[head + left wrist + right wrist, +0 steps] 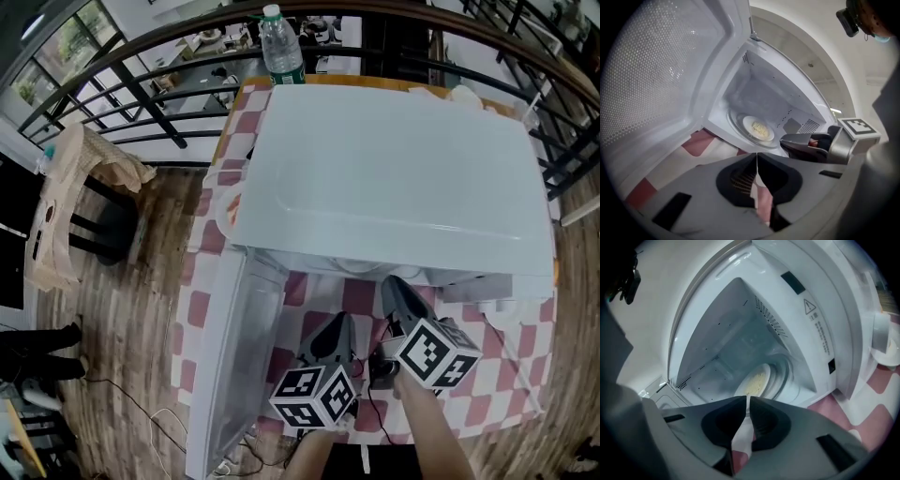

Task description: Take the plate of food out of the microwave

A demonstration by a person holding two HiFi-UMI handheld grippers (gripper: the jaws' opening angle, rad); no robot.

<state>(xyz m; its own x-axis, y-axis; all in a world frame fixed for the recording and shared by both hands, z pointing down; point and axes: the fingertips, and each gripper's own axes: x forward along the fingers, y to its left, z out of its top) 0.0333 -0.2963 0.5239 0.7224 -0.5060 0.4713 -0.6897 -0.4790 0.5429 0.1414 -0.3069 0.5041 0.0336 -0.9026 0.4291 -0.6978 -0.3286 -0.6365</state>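
We look down on a brown plank floor under daylight; black railings curve behind the surface with its red-and-white checked cloth, a tan-draped stool at left, windows beyond.

Microwave: white casing, smooth, satin sheen. Door: inner face carries a finely perforated screen, matt. Cavity walls: light grey coat, smooth, glossy. Turntable: clear glass. Plate: white, glossy. Food: pale yellow, grainy surface. Tablecloth: red-and-white check, smooth, slight sheen; cloth or plastic cannot be told. Floor, left: wood planks, dull finish. Railing, far: dark metal bars. Bottle, far: clear plastic. Left gripper and right gripper: matt grey plastic shells; pads black, ribbed. Marker cubes: matt printed faces.
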